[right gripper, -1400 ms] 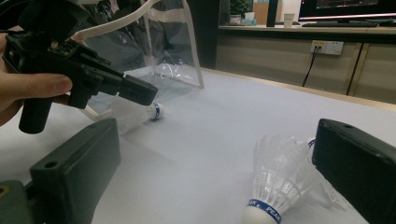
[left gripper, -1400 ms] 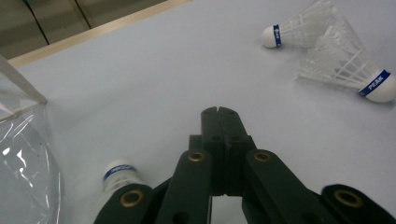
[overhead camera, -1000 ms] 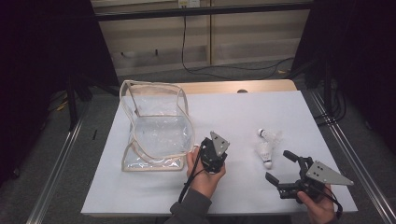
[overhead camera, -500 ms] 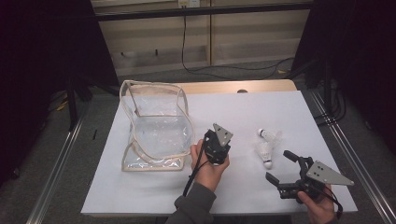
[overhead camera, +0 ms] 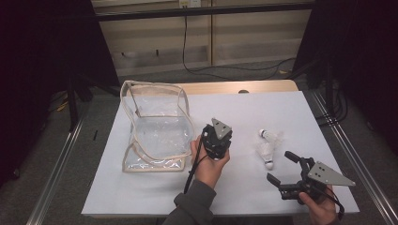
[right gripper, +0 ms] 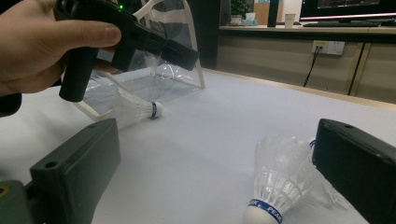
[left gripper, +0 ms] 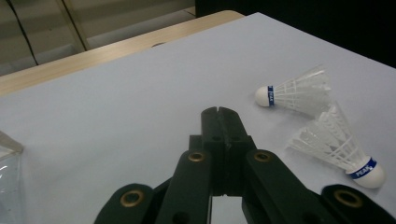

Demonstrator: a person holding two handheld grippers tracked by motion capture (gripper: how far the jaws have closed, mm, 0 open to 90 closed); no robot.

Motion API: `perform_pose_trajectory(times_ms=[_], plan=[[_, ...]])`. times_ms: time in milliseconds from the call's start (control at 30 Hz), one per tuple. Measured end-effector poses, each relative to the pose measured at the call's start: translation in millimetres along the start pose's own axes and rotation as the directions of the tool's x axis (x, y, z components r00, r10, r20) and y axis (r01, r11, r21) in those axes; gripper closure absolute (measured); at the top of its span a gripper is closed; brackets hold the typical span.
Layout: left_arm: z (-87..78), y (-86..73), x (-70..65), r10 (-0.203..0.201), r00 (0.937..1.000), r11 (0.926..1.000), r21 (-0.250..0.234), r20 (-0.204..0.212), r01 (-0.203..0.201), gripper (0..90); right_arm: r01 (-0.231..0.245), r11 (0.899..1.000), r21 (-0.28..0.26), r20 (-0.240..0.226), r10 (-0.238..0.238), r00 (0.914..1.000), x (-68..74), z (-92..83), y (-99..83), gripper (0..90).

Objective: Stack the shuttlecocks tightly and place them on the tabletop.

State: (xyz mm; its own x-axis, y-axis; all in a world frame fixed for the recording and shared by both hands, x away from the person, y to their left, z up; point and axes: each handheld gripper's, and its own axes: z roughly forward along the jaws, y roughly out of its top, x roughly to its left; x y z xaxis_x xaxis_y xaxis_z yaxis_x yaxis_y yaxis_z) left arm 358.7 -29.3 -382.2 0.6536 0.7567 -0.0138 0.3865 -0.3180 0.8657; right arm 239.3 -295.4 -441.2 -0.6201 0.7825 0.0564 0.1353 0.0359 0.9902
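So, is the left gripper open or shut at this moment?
Shut: in the left gripper view the left gripper has its jaws pressed together, nothing between them.

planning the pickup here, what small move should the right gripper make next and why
Probably ease the right gripper forward over the nearer shuttlecock. Its jaws stand open and empty, and the right gripper view shows that shuttlecock lying just ahead between them. The left gripper is shut and empty near the clear bag.

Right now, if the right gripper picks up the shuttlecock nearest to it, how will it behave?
The shuttlecock looks very light for its size, so a nudge probably sends it skidding. Its thin white feather skirt seems fragile and may crush between the jaws. Lying on its side, it would likely roll in a curve around its rounded cork tip.
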Motion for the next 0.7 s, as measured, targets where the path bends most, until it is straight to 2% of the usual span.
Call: perform_pose_trajectory(times_ms=[167, 233, 367, 400, 500, 600, 700], plan=[[-6.7, 3.3, 2.1, -0.01, 0.9999, 0.9997, -0.022, 0.01, 0.01, 90.0, 0.003, 1.0, -0.002, 0.002, -0.003, 1.0, -0.1, -0.7, 0.2, 0.5], [-13.0, 0.5, -1.3, 0.002, 0.9999, 0.9996, -0.029, 0.015, -0.002, 90.0, 0.003, 1.0, -0.003, 0.004, -0.003, 1.0, -0.8, -1.3, -0.1, 0.5], [-24.1, -14.9, -10.9, 0.018, 0.9994, 0.999, -0.042, 0.031, -0.016, 78.6, -0.003, 1.0, -0.005, 0.003, 0.003, 1.0, -2.0, -1.9, -0.5, 0.5], [-26.5, -19.6, -12.2, 0.024, 0.9989, 0.9992, -0.033, 0.041, -0.022, 77.2, -0.005, 1.0, -0.004, 0.003, 0.005, 1.0, -1.9, -1.8, -0.6, 0.5], [-33.8, -35.0, -15.3, -0.001, 0.9975, 0.9997, -0.025, 0.07, 0.003, 72.3, -0.003, 1.0, -0.007, 0.004, 0.003, 1.0, -0.6, -2.1, 0.2, 0.5], [-40.8, -46.8, -15.3, 0.003, 0.9966, 1.0, 0.002, 0.083, -0.003, 69.2, 0.0, 1.0, -0.001, 0.004, 0.0, 1.0, 0.2, -1.2, 0.1, 0.5], [-45.9, -58.1, -10.6, -0.012, 0.9963, 0.9993, 0.035, 0.085, 0.009, 66.4, 0.003, 1.0, 0.0, -0.002, -0.003, 1.0, 0.9, -0.2, -0.2, 0.4]])
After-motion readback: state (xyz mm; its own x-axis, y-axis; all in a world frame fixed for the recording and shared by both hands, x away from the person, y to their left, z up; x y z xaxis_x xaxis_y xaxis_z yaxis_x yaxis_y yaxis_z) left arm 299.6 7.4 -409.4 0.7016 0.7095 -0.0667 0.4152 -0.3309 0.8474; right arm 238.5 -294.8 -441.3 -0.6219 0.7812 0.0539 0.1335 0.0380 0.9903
